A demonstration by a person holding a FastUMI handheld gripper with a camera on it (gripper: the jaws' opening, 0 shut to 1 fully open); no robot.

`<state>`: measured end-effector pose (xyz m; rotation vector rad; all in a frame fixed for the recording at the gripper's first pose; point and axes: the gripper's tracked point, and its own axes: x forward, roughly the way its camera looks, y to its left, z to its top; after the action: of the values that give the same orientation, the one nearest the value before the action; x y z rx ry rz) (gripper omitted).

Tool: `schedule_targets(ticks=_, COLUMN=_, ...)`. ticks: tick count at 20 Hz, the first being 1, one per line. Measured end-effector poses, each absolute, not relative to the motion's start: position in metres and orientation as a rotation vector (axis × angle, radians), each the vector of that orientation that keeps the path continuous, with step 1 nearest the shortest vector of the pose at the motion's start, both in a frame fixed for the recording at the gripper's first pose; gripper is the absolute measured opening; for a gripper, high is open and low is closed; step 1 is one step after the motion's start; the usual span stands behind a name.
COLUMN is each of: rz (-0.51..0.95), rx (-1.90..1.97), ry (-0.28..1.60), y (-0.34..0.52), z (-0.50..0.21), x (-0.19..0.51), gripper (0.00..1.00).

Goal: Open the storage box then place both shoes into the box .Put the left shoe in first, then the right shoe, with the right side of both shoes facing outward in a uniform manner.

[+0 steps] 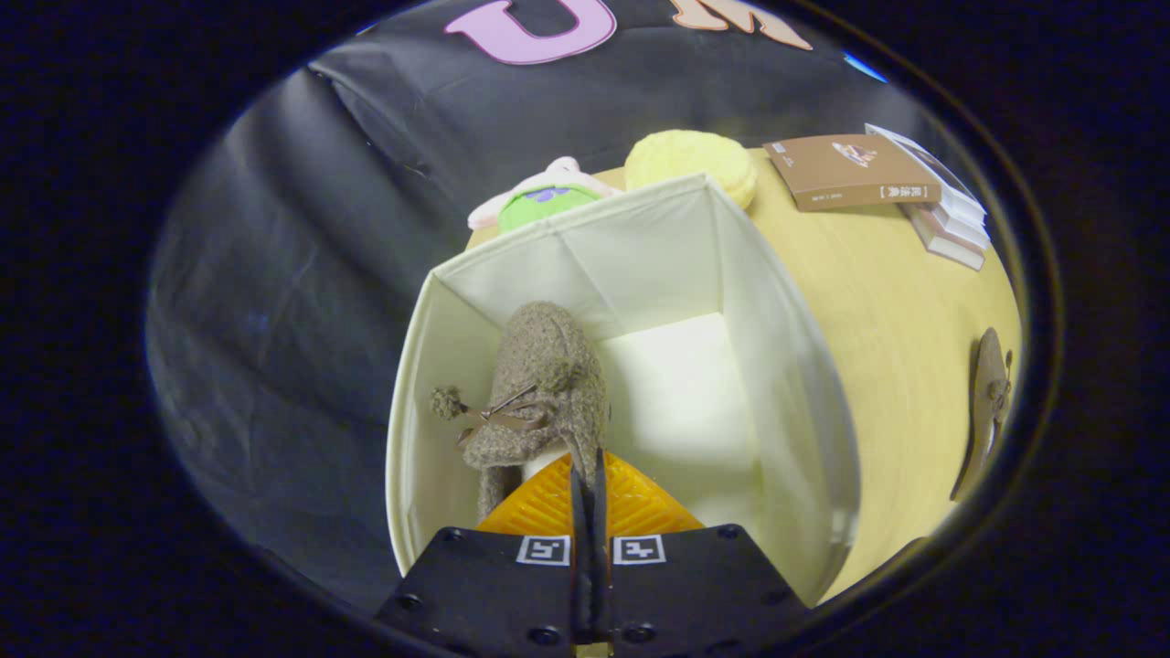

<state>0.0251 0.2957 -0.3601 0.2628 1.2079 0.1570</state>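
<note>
Roughly halfway: first shoe going into the open box

Already open, the storage box [786, 366], standing on the wooden table [896, 311] with its white fabric walls spread and pale floor showing inside. Hanging down into its left half, the fuzzy brown shoe [548, 384], toe pointing away, pom-pom lace dangling off its left flank. Gripper [588, 475] poised over the near rim, fingers pinched almost together on what looks like the shoe's heel collar; clenched on the shoe, by every sign. Presumably the left shoe, going by the task order, though not verifiable from this angle.

Left to do, as judged: set this shoe down, let go, fetch the second shoe [985, 411] lying well apart on the table to the right of the box, and place it alongside with matching orientation.

Beyond the box on the far side: plush toy [539, 196], yellow round cushion [695, 160], stack of books [868, 174] further right.

Hard to make out: whether the held shoe touches the box floor or hangs clear. Heel and actual grip point hidden behind the fingers. Which side of the shoe faces outward, uncertain. Second shoe squashed by lens distortion, edge-on, orientation unreadable. No lid or flap identifiable.
</note>
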Motion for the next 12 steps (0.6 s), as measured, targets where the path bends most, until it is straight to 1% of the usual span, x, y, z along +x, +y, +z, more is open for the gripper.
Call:
schedule_targets(ticks=3, rz=0.152, rx=0.231, ry=1.235, y=0.302, z=-0.375, x=0.020, gripper=0.03)
schedule_targets(ticks=5, rz=0.178, rx=0.219, ry=1.249, y=0.308, z=-0.378, x=0.015, gripper=0.03)
schedule_targets(ticks=8, rz=0.216, rx=0.204, ry=1.240, y=0.308, z=-0.374, x=0.010, gripper=0.26)
schedule_targets(ticks=12, rz=0.293, rx=0.216, ry=1.152, y=0.309, z=-0.339, x=0.015, gripper=0.56)
